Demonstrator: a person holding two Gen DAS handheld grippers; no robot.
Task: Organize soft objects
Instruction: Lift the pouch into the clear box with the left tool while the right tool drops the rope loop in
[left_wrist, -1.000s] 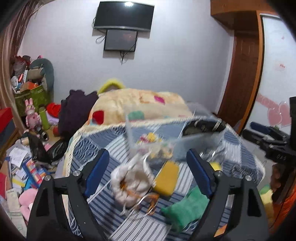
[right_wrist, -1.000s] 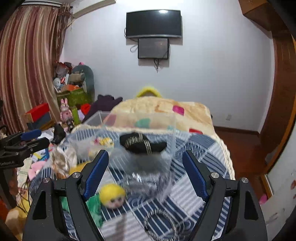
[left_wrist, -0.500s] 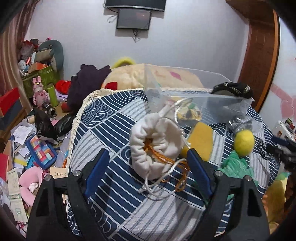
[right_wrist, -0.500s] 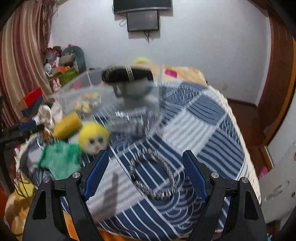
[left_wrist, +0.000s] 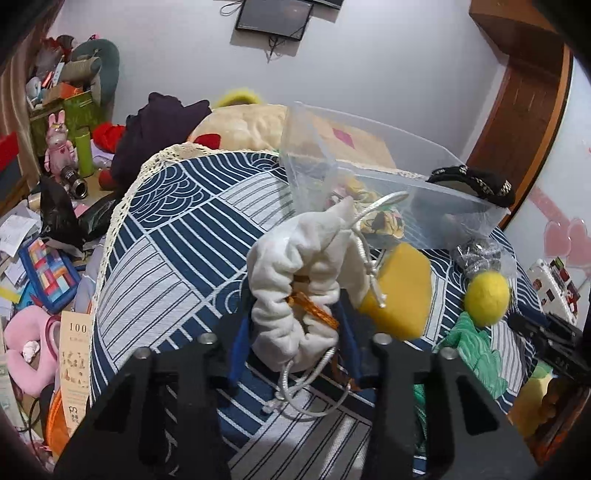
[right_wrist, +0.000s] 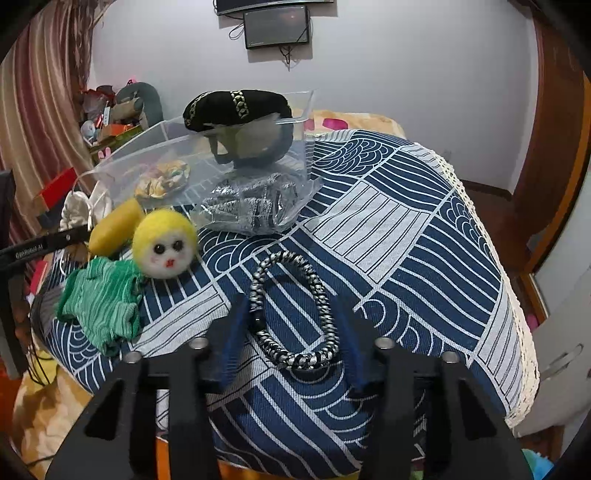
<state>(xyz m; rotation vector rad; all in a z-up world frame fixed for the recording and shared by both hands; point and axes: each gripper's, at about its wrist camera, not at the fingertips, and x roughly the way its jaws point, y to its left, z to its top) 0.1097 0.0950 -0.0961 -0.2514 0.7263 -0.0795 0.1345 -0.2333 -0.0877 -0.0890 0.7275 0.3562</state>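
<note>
left gripper (left_wrist: 293, 345): jaws clamped snug on white drawstring pouch (left_wrist: 299, 280), frame center
right gripper (right_wrist: 291, 334): jaws narrowed around braided bracelet (right_wrist: 295, 314), contact unclear
counter (right_wrist: 424, 258): bare cloth toward right edge

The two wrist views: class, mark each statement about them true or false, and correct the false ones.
1. The left tongs are closed around the white drawstring pouch. True.
2. The braided bracelet lies inside the clear plastic bin. False: it lies on the blue patterned cloth, between the fingers of the right tongs.
3. A black headband rests on the bin's rim. True.
4. The yellow-haired doll head is held by the right tongs. False: it lies on the cloth beside the green knitted piece.
5. The green knitted piece hangs on the wall. False: it lies on the cloth.
</note>
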